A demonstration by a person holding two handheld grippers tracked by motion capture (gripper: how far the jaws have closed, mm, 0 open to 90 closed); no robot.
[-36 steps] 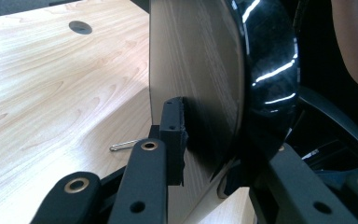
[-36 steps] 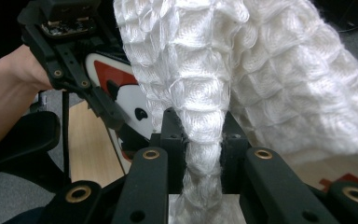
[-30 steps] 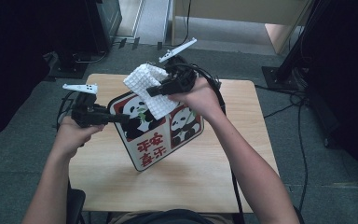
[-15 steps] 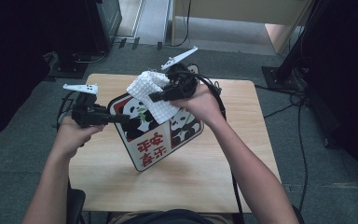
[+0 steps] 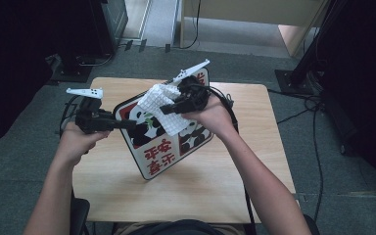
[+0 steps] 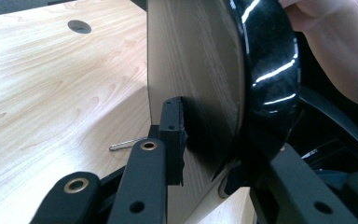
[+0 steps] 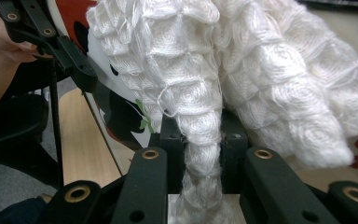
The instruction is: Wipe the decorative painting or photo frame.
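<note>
Cloth (image 7: 200, 126) pinched in right hand-held gripper (image 7: 199, 140); left hand-held gripper (image 6: 209, 140) clamps tray (image 5: 164, 152).

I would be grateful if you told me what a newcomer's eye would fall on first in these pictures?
First, the square tray printed with pandas and red characters, held tilted on edge over the middle of the pale wooden table. The left hand-held gripper clamps its left rim. Against its upper face lies a white waffle-knit cloth, pinched by the right hand-held gripper.
</note>
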